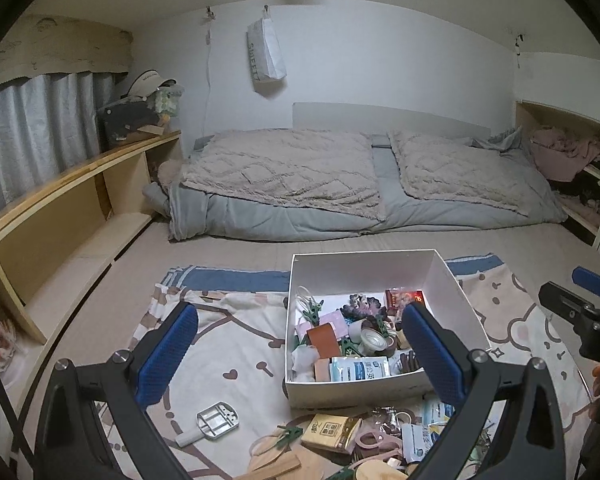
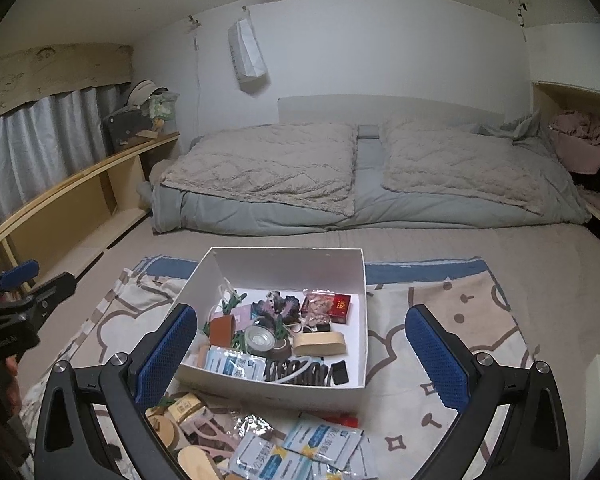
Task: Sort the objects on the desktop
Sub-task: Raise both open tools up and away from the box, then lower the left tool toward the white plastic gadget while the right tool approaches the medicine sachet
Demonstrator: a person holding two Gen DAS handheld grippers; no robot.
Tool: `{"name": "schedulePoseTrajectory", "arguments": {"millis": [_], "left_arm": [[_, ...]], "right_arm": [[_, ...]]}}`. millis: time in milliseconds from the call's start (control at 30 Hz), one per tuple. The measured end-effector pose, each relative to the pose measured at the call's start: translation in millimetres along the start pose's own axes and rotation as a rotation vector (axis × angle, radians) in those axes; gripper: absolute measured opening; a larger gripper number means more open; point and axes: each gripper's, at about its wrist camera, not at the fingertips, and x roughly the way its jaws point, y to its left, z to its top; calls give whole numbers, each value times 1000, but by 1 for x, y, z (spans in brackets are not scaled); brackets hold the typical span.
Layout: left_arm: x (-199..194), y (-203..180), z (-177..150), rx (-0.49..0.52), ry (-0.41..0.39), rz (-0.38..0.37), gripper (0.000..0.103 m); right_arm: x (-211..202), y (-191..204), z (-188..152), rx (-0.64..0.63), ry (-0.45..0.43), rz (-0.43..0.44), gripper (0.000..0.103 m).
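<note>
The left gripper hung with its jaws wide and empty above the near wall of the white box, which sat on a patterned cloth. The right gripper was likewise wide and holding nothing, with bare cloth beyond the box's right wall. Small items filled the box; more lay heaped against its front: blue-and-white sachets, a yellow packet, a metal plate. Open floor separated the cloth from grey bedding and a wooden shelf.
</note>
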Motion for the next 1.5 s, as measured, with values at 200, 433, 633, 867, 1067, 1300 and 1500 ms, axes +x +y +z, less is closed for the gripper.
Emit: {"name": "schedulePoseTrajectory", "arguments": {"millis": [200,433,633,867,1067,1300,1500], "left_arm": [[-18,3,1,-13,-21,-7,103],[-32,12,-2,-11,-26,-12,103],[-43,29,-9,-8,-47,11,103],[-62,47,-15,-33,-106,20,103],[-71,51,-27,20,-124,15,103],[-66,56,-49,70,-74,-2,103],[-41,66,-72,46,-20,23,103]], "right_arm": [[-12,-3,-5,-4,12,18,103],[-32,-8,-12,-35,-6,27,103],[-48,-15,-18,-49,-39,36,103],[-60,-25,-28,-57,-49,33,103],[-66,-33,-42,-88,-43,14,103],[-57,-44,-65,-109,0,2,103],[-36,-52,-85,-130,64,-33,103]]}}
